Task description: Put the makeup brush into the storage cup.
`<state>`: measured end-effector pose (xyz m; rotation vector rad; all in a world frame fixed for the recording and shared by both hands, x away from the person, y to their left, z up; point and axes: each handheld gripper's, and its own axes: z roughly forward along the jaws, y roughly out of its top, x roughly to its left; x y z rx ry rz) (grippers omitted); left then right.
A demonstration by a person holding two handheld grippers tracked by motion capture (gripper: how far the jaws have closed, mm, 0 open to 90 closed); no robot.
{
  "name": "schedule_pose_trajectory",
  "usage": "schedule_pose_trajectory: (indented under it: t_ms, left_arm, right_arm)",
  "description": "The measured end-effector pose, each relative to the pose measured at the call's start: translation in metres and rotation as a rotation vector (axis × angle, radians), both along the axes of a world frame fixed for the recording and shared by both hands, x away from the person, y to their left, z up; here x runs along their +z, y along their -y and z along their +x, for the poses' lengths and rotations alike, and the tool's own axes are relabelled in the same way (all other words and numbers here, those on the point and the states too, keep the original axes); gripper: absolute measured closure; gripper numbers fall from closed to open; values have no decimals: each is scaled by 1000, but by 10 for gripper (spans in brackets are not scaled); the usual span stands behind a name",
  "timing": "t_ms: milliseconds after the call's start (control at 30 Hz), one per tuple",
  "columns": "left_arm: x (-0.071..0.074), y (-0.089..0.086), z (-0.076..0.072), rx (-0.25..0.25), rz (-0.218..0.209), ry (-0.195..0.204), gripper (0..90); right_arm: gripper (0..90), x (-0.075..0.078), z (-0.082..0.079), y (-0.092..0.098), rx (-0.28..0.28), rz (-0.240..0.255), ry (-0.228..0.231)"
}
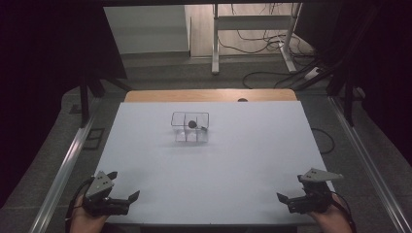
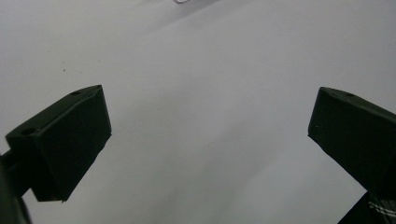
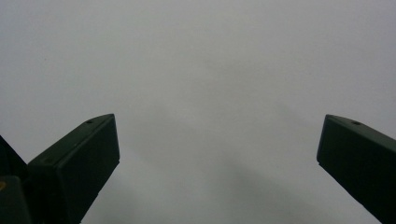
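The right tool has its two black jaws far apart, w/ nothing between them. One jaw rises from the bottom left, the other from the bottom right. Behind them is the plain white bench, approx. evenly lit.

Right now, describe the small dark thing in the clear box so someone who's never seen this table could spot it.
Start at the white table, then find the clear plastic box standing alone near its middle, toward the far edge. The small dark round object sits inside it near the back, the one dark spot in an otherwise see-through container.
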<state>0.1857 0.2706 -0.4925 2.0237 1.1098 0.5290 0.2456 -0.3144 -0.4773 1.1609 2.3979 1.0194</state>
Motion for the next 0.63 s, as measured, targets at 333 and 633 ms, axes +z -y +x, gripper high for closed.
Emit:
schedule_pose_trajectory:
  t_ms: [333,633]
  left_arm:
    - [-6,-8,-5,28,17,-36,0]
    - [-7,-10,-6,36,21,-49,0]
  right_arm:
    - [0,0,0,0,-2,-2,-1]
    - [0,-1,0,0,1,-4,-4]
